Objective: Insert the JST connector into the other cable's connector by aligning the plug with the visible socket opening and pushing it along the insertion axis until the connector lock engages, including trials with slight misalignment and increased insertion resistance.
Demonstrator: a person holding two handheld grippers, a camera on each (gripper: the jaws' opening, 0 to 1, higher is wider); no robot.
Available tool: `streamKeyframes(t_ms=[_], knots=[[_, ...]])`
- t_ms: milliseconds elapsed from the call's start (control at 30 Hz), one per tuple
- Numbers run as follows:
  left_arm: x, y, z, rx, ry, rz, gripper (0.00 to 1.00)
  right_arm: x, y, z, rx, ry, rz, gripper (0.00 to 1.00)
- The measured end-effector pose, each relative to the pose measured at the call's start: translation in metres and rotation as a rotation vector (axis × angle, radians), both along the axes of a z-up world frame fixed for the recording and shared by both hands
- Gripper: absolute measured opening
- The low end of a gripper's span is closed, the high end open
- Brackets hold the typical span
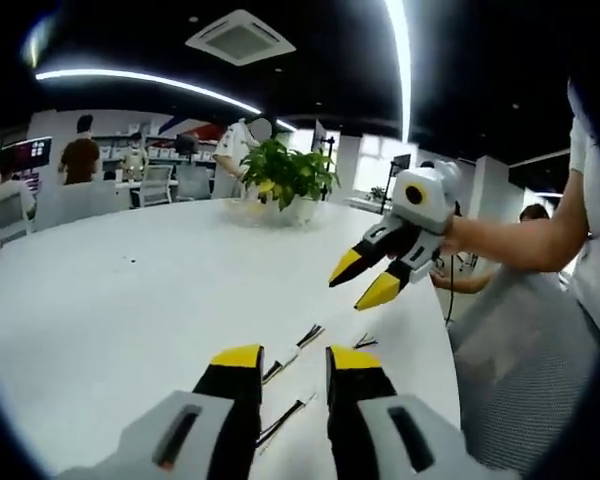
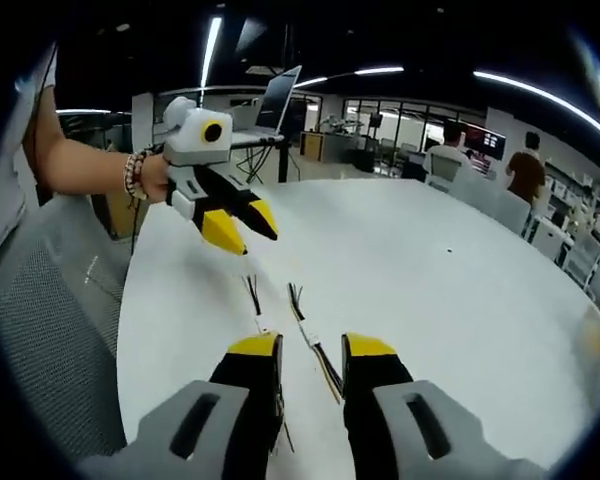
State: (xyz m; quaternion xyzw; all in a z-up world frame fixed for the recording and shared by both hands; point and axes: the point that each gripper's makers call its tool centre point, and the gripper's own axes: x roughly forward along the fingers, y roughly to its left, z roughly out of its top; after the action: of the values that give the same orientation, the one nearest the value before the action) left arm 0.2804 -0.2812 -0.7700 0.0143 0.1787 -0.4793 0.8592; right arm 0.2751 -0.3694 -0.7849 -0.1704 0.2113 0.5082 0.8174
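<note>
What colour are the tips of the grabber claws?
Yellow tips on black jaws; clearest in the right gripper view.

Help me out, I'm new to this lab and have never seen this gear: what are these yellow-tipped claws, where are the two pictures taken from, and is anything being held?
The claws are hand-held two-jaw grippers; a person works one with each hand, and a camera rides on each.

The left gripper view looks out over the left gripper. The right gripper enters from the right, with the person's hand behind it. The right gripper view is the reverse: the right gripper's own jaws rise from below, and the left gripper hangs across from it.

On the white table lie two short cables with small connectors, side by side and apart. A potted plant stands at the far edge.

Nothing is held: both grippers are open, above the table.
</note>
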Motion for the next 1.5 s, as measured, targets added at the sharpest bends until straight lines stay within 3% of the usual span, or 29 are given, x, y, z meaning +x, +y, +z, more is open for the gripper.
streamKeyframes(t_ms=[67,167,367,533,733,800,867,967,1133,1500], knots=[[0.0,-0.002,-0.013,0.005,0.027,0.0,0.18,-0.001,0.002,-0.011,-0.013,0.023,0.003,0.21],[-0.004,-0.005,-0.035,0.072,0.045,-0.022,0.18,-0.004,0.004,-0.023,-0.052,0.038,0.026,0.22],[-0.006,-0.014,-0.057,0.116,0.064,-0.041,0.18,-0.013,0.006,-0.048,-0.114,0.084,0.068,0.21],[-0.006,-0.016,-0.064,0.103,0.073,-0.047,0.18,-0.016,0.009,-0.058,-0.11,0.109,0.084,0.19],[-0.003,-0.017,-0.072,0.098,0.054,-0.033,0.15,-0.014,0.012,-0.062,-0.08,0.096,0.083,0.12],[-0.008,-0.017,-0.076,0.104,0.077,-0.041,0.14,-0.017,0.012,-0.066,-0.105,0.098,0.095,0.14],[-0.003,-0.018,-0.073,0.083,0.071,-0.03,0.14,-0.018,0.013,-0.065,-0.1,0.095,0.105,0.13],[-0.004,-0.019,-0.074,0.098,0.051,-0.038,0.09,-0.017,0.014,-0.065,-0.1,0.082,0.115,0.06],[-0.007,-0.02,-0.076,0.122,0.028,-0.064,0.0,-0.018,0.015,-0.065,-0.096,0.076,0.125,0.05],[-0.008,-0.028,-0.071,0.169,-0.011,-0.137,0.0,-0.022,0.015,-0.056,-0.095,0.074,0.151,0.04]])
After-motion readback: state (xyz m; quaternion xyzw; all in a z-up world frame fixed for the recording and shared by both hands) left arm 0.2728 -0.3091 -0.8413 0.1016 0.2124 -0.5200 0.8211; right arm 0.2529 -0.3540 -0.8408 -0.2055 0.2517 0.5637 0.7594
